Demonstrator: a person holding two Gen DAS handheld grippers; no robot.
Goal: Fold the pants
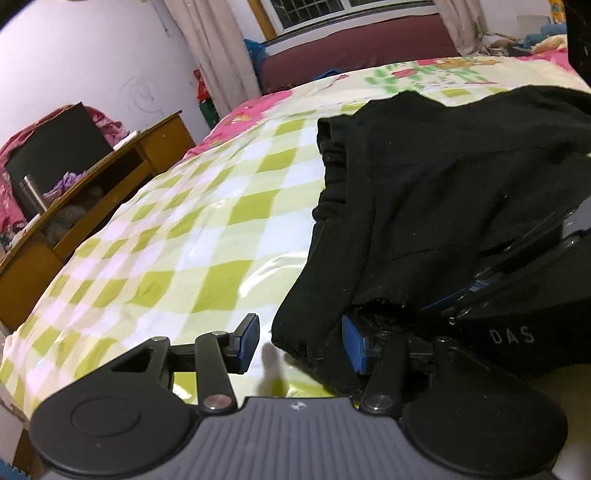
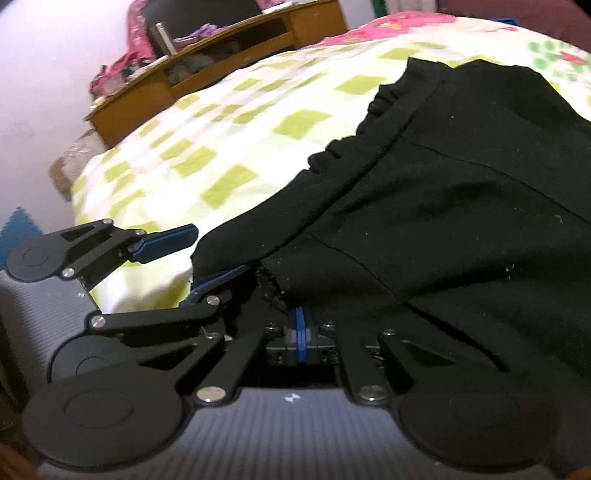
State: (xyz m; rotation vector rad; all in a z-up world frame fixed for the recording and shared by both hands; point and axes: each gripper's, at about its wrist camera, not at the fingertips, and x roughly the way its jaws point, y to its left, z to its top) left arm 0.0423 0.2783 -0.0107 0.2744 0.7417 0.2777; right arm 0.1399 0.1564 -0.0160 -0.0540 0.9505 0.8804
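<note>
One pair of black pants [image 1: 443, 192] is lying on the bed [image 1: 207, 221], bunched up toward the near edge, with the gathered elastic waistband [image 2: 354, 136] on the side facing the wooden desk. Fabric is already doubled over, you can see a seam running across the top layer and a frayed raw hem [image 2: 271, 284] right at the front.

Left claw [image 1: 299, 341] has its blue pads spread wide apart. The left pad [image 1: 245, 341] sits over bare sheet, the right pad [image 1: 354, 341] is tucked just under the frayed hem of the pants, touching the cloth. Nothing is pinched between them.

Right claw [image 2: 301, 334] is the opposite: its two blue pads are pressed together, and the pants hem drapes right down onto them. Looks like it's clamped on the edge of the fabric, though the cloth hides the actual tips. In the right wrist view the left claw shows up just beside it, on its left, fingers open, one poking under the pants.

Bed has a green and white checked sheet [image 2: 207, 155] with a pink floral bit toward the far edge. Beyond the bed's side sits a wooden desk [image 1: 110, 177] with a metal flask [image 1: 31, 195] and cluttered cloth on it. Curtains [image 1: 221, 48] and a barred window [image 1: 332, 11] sit past the far end, above a maroon headboard [image 1: 351, 55].
</note>
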